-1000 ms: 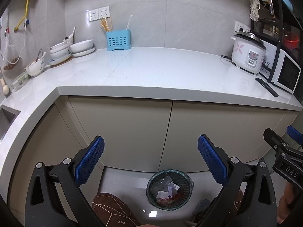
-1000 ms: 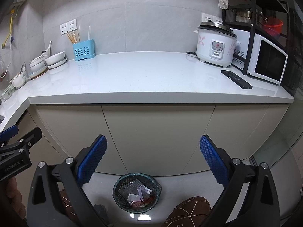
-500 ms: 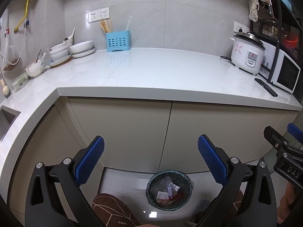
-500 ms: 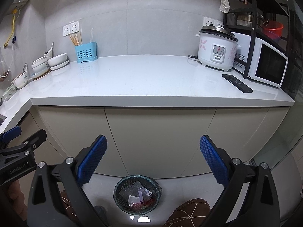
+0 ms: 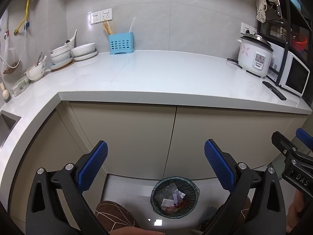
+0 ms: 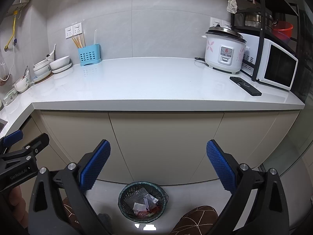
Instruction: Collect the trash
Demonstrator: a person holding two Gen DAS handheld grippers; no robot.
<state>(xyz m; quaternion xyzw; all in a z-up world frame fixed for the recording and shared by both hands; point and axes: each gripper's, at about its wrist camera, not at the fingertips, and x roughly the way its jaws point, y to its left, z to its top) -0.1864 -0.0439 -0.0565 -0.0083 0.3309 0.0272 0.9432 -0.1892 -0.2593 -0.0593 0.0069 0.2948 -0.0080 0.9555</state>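
Crumpled paper and plastic scraps (image 5: 172,199) are already lying in the round dark mesh bin (image 5: 175,198), while both empty grippers, left (image 5: 155,166) and right (image 6: 158,166), are gaping wide above it.

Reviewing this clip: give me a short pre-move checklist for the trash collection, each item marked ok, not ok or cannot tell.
1. Left hand-held gripper open and empty: ok.
2. Right hand-held gripper open and empty: ok.
3. Trash basket upright on the floor, mouth unobstructed: ok.
4. Basket has room left; wrappers lie low inside: ok.
5. Loose trash left on the countertop: cannot tell; only dishes, appliances and a black remote show.
6. Slippered feet clear of the basket: ok.
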